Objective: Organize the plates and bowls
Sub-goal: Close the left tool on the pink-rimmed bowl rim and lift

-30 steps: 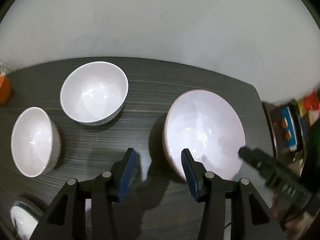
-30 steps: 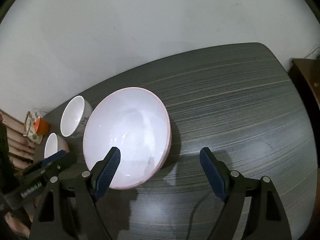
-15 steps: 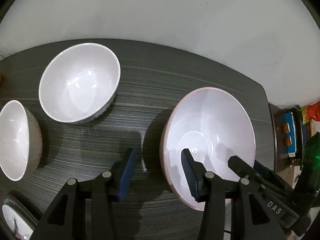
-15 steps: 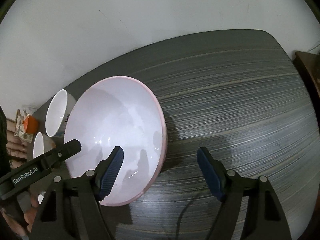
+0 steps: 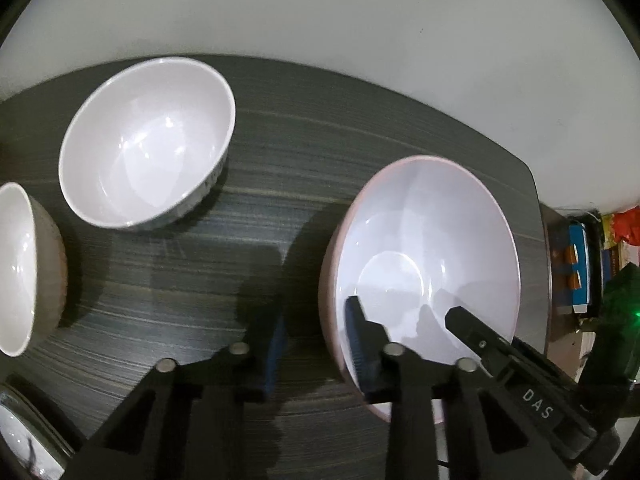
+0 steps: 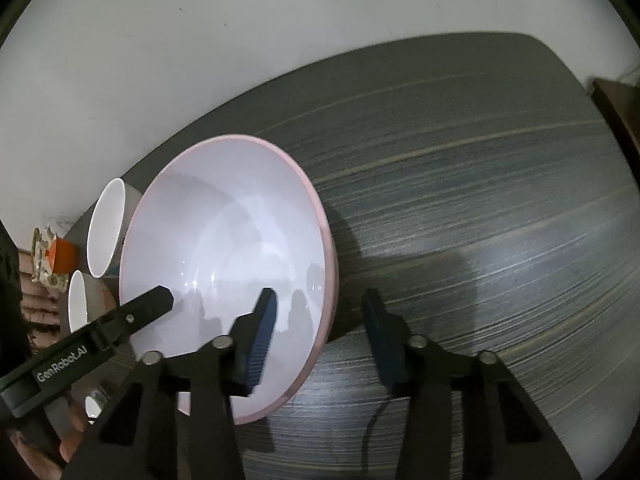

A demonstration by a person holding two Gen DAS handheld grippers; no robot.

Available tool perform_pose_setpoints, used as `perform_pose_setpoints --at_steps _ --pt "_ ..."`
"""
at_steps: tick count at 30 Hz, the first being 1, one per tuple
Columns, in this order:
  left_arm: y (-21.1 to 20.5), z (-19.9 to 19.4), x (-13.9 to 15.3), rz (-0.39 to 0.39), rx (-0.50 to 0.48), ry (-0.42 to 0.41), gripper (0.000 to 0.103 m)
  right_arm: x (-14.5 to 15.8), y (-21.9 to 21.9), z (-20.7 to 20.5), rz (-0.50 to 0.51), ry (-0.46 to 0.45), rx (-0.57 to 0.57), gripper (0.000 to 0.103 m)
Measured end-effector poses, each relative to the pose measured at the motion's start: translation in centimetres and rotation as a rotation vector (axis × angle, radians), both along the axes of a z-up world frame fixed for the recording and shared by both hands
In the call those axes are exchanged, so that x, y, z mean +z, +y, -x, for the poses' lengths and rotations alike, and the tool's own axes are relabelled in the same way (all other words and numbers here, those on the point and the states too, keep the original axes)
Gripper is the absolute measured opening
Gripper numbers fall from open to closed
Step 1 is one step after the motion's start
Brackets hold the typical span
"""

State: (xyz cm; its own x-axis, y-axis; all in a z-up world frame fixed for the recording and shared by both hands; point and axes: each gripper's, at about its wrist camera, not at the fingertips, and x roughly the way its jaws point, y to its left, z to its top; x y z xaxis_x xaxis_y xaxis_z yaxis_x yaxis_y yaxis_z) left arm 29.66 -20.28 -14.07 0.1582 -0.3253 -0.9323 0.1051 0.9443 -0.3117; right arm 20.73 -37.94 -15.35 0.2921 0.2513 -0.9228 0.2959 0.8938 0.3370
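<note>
Pink bowl [image 5: 432, 240] on dark worktop [image 5: 280, 168], both hand-held grippers, left [image 5: 316, 344] and right [image 6: 320, 332], closing astride opposite rims, pads not visibly pressing; white bowl [image 5: 148, 148] near, small bowl [image 5: 24, 264] beyond

Wide pink-rimmed white bowl [image 6: 224, 240] fills the near left of the dark striped wooden tabletop [image 6: 480, 200]; everything right of it is bare, free to pass. Left gripper [image 5: 316, 344] and right gripper [image 6: 320, 332] both straddle that bowl's rim on opposite sides, jaws closing, crowding the space over it. Left of it a clear strip of table, then a deep white ceramic bowl [image 5: 148, 144] and a grey-sided white bowl [image 5: 24, 268] near each other. Wall close behind.
</note>
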Motion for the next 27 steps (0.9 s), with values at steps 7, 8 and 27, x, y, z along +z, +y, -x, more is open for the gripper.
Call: perform_pose_setpoints --at_steps 7,8,27 --pt "-0.5 0.4 0.3 0.012 -0.026 -0.01 0.016 -0.2 -0.1 0.0 -0.012 -0.001 0.003 0.02" --pt "-0.1 0.5 0.5 0.008 -0.029 -0.012 0.016 -0.1 -0.5 0.2 -0.012 0.0 0.002 0.02" --pt "5.8 5.6 5.0 -0.008 -0.013 -0.064 0.016 4.0 2.4 4.2 -0.019 -0.035 0.039 0.02"
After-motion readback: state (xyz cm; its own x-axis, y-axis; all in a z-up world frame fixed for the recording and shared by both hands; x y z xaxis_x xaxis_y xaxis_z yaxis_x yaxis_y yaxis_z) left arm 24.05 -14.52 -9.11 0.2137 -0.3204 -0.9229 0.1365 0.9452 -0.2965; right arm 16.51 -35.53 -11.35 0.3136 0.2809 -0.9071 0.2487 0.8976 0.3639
